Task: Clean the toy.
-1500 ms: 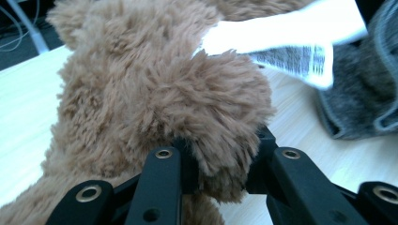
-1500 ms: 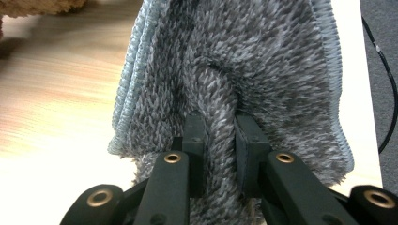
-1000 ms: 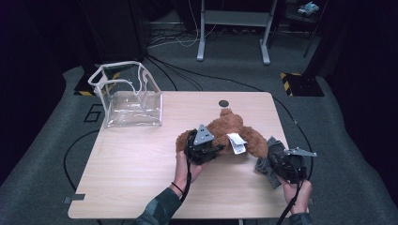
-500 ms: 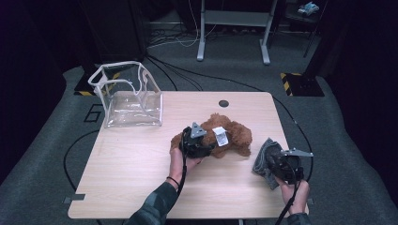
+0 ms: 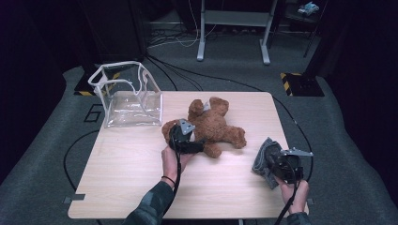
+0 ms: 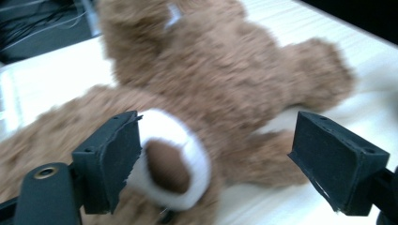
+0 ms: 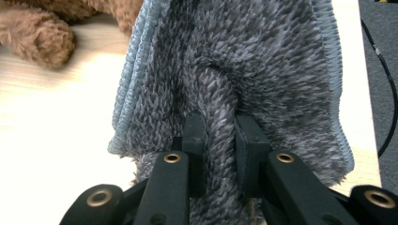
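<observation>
A brown teddy bear [image 5: 213, 126] lies spread out on the wooden table [image 5: 131, 164], near its middle. My left gripper [image 5: 196, 146] is at the bear's near left side, and its jaws have just been opening. In the left gripper view the left gripper [image 6: 213, 154] stands wide open around the teddy bear [image 6: 211, 70], whose white muzzle lies between the pads. My right gripper [image 5: 274, 164] rests near the table's front right corner, shut on a folded grey fluffy cloth [image 5: 263, 159]. In the right gripper view the right gripper [image 7: 220, 136] pinches a ridge of the cloth [image 7: 244, 61].
A clear plastic bag [image 5: 126, 96] with white trim stands open at the table's back left corner. Black cables run over the grey floor around the table. A metal stand is behind the table.
My left gripper moved left and down with the bear, then opened. The bear now lies flat on the table, let go. My right gripper kept still with the cloth.
</observation>
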`<state>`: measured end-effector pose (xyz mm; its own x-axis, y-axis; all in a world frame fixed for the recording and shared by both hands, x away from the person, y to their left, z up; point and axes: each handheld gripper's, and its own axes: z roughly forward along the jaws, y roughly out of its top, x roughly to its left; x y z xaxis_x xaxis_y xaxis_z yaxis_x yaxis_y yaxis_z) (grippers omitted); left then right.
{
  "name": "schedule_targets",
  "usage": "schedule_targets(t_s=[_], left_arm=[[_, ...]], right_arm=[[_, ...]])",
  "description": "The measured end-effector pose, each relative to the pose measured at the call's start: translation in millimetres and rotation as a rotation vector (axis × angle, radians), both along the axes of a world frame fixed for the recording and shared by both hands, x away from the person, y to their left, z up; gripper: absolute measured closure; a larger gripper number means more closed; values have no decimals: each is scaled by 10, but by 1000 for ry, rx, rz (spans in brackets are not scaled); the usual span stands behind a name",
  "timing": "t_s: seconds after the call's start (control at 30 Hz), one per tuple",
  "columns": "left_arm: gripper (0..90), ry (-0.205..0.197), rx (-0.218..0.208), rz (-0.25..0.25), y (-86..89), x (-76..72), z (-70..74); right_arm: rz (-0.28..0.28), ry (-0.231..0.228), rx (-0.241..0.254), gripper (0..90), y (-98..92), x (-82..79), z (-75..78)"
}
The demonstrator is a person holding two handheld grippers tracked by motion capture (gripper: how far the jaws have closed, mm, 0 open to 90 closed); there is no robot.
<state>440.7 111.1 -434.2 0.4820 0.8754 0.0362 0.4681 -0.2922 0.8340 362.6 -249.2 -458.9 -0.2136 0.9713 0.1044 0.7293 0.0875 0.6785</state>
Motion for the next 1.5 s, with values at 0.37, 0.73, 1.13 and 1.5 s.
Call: schedule_targets(t_s=[0.37, 0.73, 1.13, 1.5], left_arm=[[147, 71, 88, 183, 51, 214, -149], [492, 49, 51, 33, 95, 244, -232], [491, 52, 19, -213, -78, 295, -193], [331, 52, 63, -226, -237, 325, -142]], right_arm=[[11, 2, -1, 768, 42, 11, -8], [11, -20, 2, 770, 46, 6, 53], [70, -88, -12, 771, 238, 73, 338], [181, -106, -28, 770, 754, 336, 519]])
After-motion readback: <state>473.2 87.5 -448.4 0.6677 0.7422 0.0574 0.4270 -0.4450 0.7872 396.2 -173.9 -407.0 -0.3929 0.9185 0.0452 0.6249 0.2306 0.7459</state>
